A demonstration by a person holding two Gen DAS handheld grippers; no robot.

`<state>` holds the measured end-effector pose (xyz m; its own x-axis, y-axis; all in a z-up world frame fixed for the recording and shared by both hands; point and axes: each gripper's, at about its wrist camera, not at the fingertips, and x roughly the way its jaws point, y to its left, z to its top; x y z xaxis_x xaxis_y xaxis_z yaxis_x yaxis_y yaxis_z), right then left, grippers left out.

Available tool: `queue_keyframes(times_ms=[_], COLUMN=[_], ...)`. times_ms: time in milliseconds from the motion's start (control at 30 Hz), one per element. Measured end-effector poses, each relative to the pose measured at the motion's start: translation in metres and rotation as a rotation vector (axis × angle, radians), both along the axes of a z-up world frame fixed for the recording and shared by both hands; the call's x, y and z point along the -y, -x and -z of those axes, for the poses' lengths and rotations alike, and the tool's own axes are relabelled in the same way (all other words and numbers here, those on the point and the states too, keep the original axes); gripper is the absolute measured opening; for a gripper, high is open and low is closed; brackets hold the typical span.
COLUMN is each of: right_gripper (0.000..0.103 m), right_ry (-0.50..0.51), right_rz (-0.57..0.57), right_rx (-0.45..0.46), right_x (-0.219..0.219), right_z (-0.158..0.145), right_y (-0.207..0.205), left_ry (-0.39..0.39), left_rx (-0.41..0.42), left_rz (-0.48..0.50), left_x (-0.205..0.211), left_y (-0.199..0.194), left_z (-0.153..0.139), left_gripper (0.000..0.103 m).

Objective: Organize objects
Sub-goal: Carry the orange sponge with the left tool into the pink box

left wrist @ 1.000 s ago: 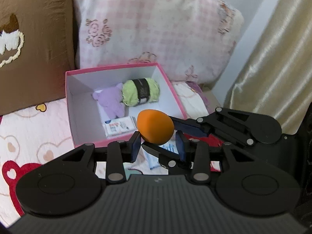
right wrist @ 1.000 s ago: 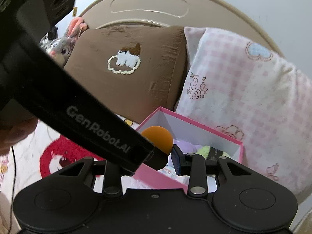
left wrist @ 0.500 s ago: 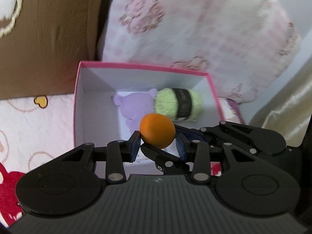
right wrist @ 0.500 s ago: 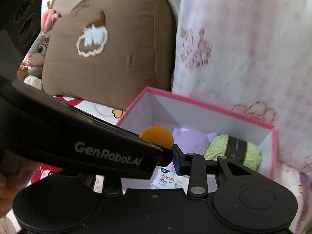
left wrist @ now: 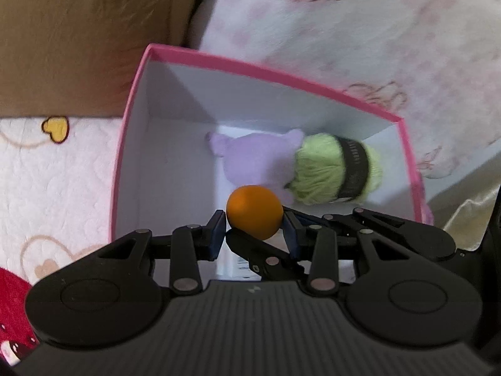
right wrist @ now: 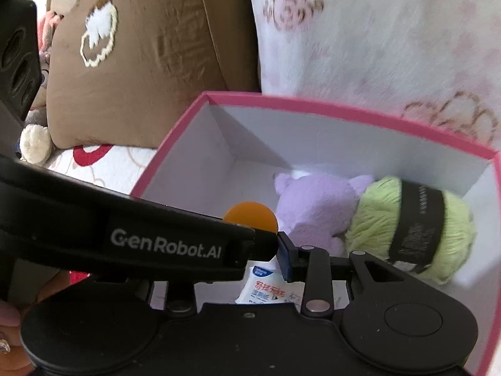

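So this is all on a bed: a white quilted cover (left wrist: 56, 169) with little bear and heart prints and some red patches. Propped up past the claws are a brown pillow (right wrist: 150, 62) with a stitched white-and-brown patch and a fuzzy pink-checked pillow (left wrist: 375, 31) with rose prints. Shiny beige curtain (left wrist: 463, 216) off to the right of the left claw.

Right ahead of both claws sits a pink cardboard box (left wrist: 131, 119) with white insides, no lid on it. Inside, beyond the fingertips, there's a soft purple plush toy (left wrist: 250, 159) with round ears, touching a skein of lime green yarn (left wrist: 316, 172) that has a black paper band around it. A small white tissue packet (right wrist: 266, 288) with blue and red print lies under the right claw, mostly covered.

The left claw (left wrist: 254, 225) is pinching a smooth orange ball (left wrist: 254, 216) between its blue pads, held over the near part of the box. The right claw (right wrist: 250, 244) is crossed in underneath. Its right finger sits just beside the ball, but the left claw's black body, printed "GenRobot.AI", covers its other finger, so I can't tell if it's gripping or spread.

Hard to see: everything far is motion-blurred, a grey stuffed rabbit (right wrist: 34, 138) is cut off at the left edge, and a bit of the person's hand (right wrist: 9, 329) peeks in at the bottom left of the right view.
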<state>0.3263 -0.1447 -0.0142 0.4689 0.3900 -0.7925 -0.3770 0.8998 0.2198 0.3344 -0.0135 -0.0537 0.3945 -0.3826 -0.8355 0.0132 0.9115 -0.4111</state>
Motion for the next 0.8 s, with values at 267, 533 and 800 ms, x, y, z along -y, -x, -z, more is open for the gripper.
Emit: queue_keyframes(times_ms=[267,533,800], right_gripper=[0.041,0.044,0.034], right_ry=[0.037,0.123,0.127], right_rz=[-0.029,-0.049,-0.074], right_rx=[-0.051,-0.031,-0.019], right_x=[-0.009,-0.019,-0.004], right_z=[0.017,0.015,0.016], right_y=[-0.015,-0.013,-0.003], left_ry=[-0.014,-0.048,-0.048], left_rx=[-0.031,0.000,-0.041], left_rz=[-0.026,-0.040,-0.030], left_x=[0.001,0.007,0.010], left_y=[-0.009,-0.014,-0.013], left_z=[0.020,0.032,0.036], left_gripper=[0.036,0.036,0.041])
